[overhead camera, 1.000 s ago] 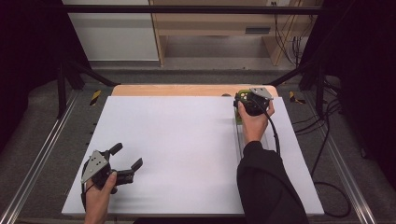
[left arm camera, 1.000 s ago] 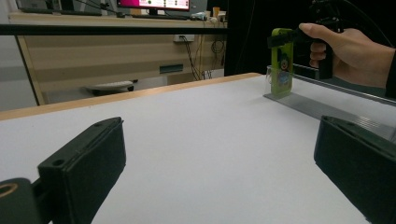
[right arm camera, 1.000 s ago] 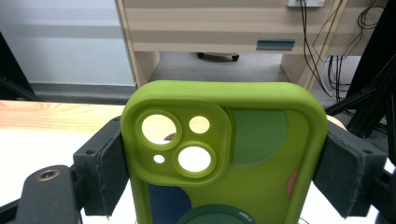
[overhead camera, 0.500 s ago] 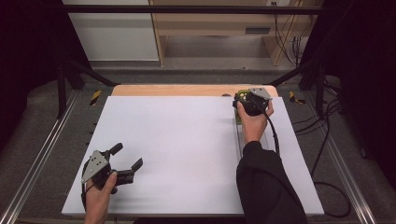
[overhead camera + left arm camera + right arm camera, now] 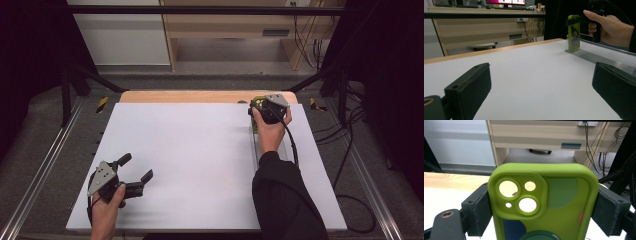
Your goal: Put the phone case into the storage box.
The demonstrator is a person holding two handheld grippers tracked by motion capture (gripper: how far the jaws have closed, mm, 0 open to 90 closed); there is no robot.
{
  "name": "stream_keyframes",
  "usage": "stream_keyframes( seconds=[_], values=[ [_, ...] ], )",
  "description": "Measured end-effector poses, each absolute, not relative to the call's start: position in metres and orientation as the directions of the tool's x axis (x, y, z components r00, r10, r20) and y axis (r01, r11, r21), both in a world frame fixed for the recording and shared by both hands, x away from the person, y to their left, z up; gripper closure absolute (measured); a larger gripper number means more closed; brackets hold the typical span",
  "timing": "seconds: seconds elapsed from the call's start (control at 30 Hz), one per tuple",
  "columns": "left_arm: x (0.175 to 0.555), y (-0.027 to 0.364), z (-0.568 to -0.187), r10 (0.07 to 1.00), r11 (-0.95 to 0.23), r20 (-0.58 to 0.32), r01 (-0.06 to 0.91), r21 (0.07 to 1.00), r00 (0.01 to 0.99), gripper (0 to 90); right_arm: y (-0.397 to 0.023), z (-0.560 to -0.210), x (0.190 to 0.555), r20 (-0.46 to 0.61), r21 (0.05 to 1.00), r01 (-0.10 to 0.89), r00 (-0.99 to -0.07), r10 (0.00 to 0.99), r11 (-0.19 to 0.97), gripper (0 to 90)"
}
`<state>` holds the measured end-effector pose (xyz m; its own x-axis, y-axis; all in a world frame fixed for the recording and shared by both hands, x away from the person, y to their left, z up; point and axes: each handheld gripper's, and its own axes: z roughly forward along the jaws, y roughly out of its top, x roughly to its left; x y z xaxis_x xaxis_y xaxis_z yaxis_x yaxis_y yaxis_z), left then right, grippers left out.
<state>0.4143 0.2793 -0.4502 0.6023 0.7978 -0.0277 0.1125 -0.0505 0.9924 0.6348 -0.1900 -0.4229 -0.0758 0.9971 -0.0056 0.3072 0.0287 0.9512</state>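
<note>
A lime-green phone case (image 5: 564, 215) with camera cut-outs stands upright at the table's far right, on the end of a grey metal strip (image 5: 589, 56). My right gripper (image 5: 544, 205) is shut on it, one black pad on each long side. Its jaws have just been opening a little, and the pads still touch the case. From above, the right gripper (image 5: 267, 107) sits over the case (image 5: 256, 102), held by a hand in a dark sleeve. My left gripper (image 5: 136, 167) rests near the front left of the white sheet, jaws wide open with nothing between them (image 5: 541, 87).
The white sheet (image 5: 200, 150) covers most of the table, with a wooden edge (image 5: 175, 96) bare at the back. The grey strip (image 5: 254, 145) runs front to back beside the right forearm. Cables hang off the right side, and a desk stands beyond the table.
</note>
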Motion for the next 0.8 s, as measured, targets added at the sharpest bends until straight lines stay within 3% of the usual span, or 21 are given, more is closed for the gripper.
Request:
stream_keyframes(
  seconds=[0.8],
  values=[
    [0.4144,0.2806,-0.4505,0.799,-0.044,-0.034,0.116,0.992,0.600,1.8,-0.1929,-0.4255,0.6378,0.007,0.950,0.313,-0.084,0.996,0.019,12.8]
  ],
)
